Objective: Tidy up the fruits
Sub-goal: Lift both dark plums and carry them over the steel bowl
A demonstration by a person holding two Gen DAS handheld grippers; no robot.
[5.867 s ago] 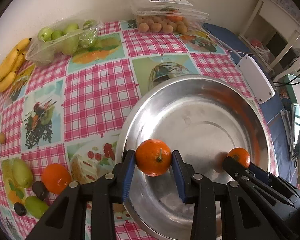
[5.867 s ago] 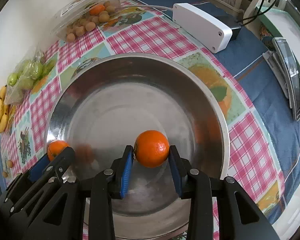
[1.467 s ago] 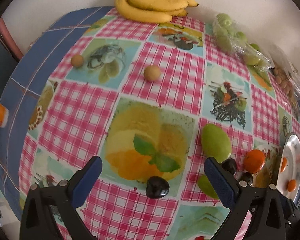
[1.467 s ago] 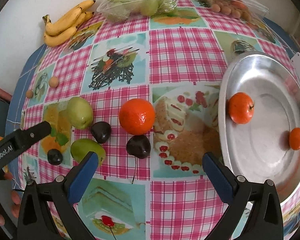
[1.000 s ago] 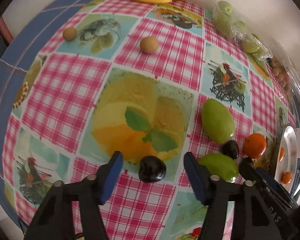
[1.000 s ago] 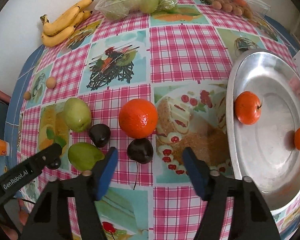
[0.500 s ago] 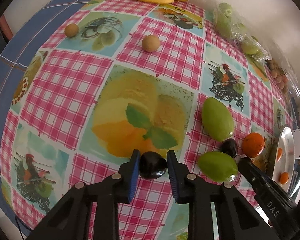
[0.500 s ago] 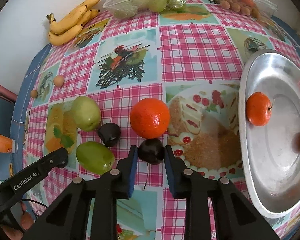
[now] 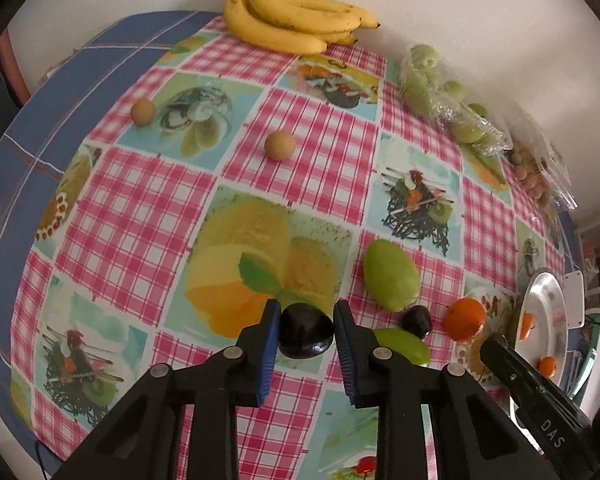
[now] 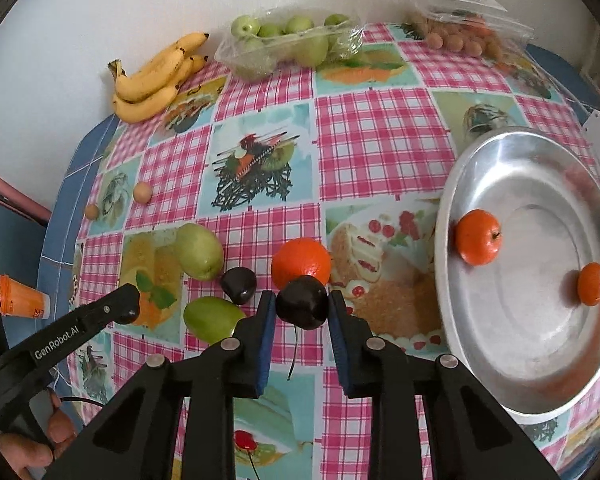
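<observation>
Gripping a dark plum, the left gripper is closed on it above the cloth; the right gripper clamps a second plum, which hides the lower edge of an orange. A third plum sits by two green fruits. The bowl, cut off at the right, holds two tangerines.

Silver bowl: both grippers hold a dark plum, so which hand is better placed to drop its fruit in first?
Right. The right gripper with its plum sits beside the silver bowl; the left gripper is beyond the green fruits.
</observation>
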